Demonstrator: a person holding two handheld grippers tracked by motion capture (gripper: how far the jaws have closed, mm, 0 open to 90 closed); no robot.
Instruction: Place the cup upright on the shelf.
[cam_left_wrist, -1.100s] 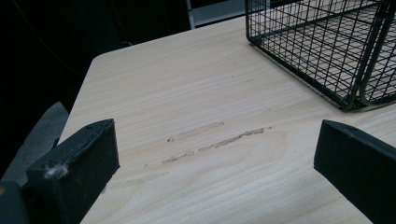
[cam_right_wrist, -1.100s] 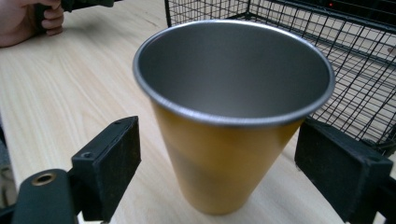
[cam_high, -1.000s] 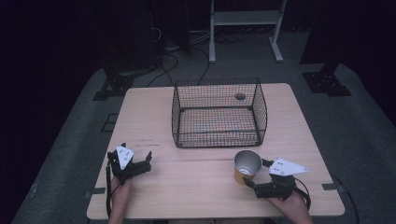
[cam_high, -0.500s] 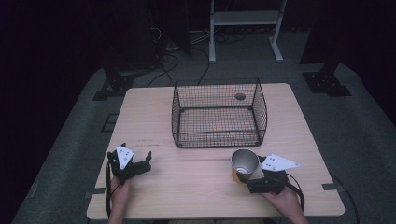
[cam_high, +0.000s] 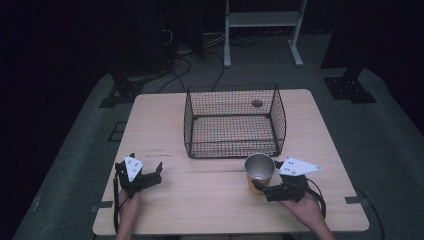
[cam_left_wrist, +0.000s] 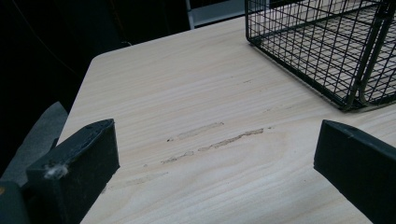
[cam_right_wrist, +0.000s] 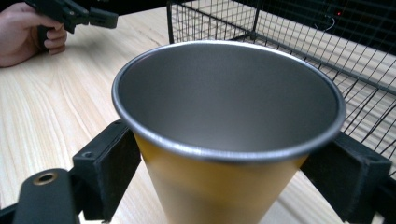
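the right gripper has carried the metal cup forward and a little leftward over the last second, so it now stands closer to the wire basket, whose near wall lies just ahead of the jaws. that suggests a lift into the basket is coming. the jaws are clamped on the cup's yellow sides below the steel rim, the cup upright and empty. the left gripper has not moved; its jaws are spread wide with nothing between them, bare table ahead and the basket's corner off to its right. the basket's top is open, its wall taller than the cup, so the cup must rise clear first. free table lies behind and to either side.
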